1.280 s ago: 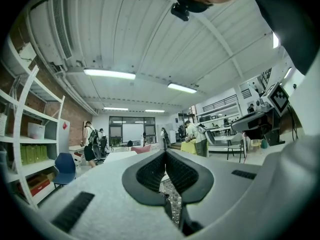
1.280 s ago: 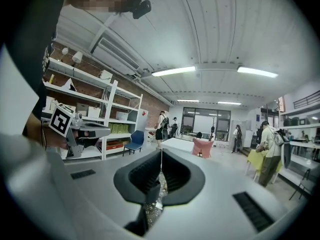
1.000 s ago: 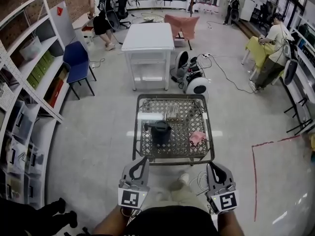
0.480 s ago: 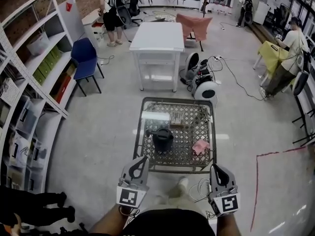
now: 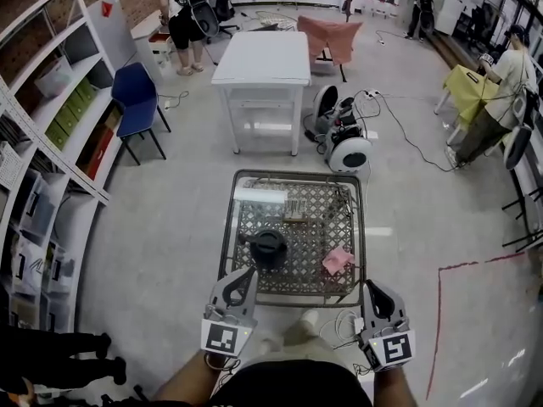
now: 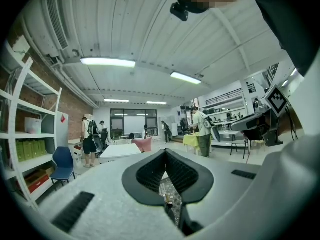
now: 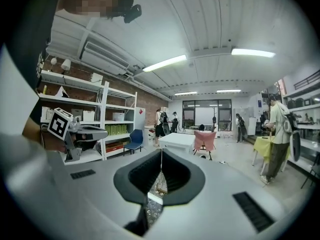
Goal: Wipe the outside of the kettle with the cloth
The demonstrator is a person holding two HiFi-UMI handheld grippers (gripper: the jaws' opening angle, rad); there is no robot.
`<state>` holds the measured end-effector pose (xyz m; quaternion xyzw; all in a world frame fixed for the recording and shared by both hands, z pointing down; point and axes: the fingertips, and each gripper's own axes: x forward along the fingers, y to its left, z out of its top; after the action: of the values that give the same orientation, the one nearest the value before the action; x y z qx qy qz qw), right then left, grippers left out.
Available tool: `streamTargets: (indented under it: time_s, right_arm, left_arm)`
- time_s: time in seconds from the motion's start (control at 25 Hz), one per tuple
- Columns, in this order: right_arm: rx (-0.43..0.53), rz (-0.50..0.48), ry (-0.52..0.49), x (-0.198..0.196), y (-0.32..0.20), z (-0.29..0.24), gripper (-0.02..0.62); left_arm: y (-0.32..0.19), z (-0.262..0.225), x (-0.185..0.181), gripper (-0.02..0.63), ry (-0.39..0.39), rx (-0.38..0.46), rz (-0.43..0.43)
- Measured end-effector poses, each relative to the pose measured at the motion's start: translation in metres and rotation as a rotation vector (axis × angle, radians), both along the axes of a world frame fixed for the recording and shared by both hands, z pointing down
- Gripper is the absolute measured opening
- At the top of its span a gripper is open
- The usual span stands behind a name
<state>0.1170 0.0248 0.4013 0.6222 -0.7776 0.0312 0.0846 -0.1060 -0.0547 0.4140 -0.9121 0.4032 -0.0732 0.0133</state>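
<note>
**Left gripper** [image 5: 240, 278] and **right gripper** [image 5: 374, 289]: jaws pressed together, empty, before the wire-mesh table's [image 5: 293, 174] near edge. Kettle [image 5: 268, 248] stands near-left on it, pink cloth [image 5: 338, 259] near-right. Likely hazard: cloth snagging the mesh, tipping the kettle.

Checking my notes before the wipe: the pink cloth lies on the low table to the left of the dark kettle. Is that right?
No. In the head view the pink cloth lies on the low table to the right of the dark kettle, not the left.
</note>
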Motion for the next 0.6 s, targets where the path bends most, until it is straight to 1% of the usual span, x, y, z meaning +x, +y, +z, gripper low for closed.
streamTargets:
  time_s: [0.2,0.32,0.44,0.6]
  right_arm:
    - [-0.003,-0.017,0.013,0.008,-0.019,-0.005,0.011]
    - [0.009,-0.023,0.002,0.017,-0.031,-0.011,0.011]
    - [0.026,-0.04,0.006,0.028,-0.042,-0.015,0.011]
    - [0.03,-0.049,-0.038,0.048,-0.057,-0.012,0.011]
  left_arm:
    - [-0.021,-0.007,0.013,0.009,0.012,0.002,0.0]
    - [-0.027,-0.013,0.023,0.009,0.001,0.013,0.008]
    - [-0.037,-0.017,0.032,0.008,-0.002,0.016,-0.006]
    - [-0.055,-0.017,0.042,0.009,-0.038,0.033,-0.036]
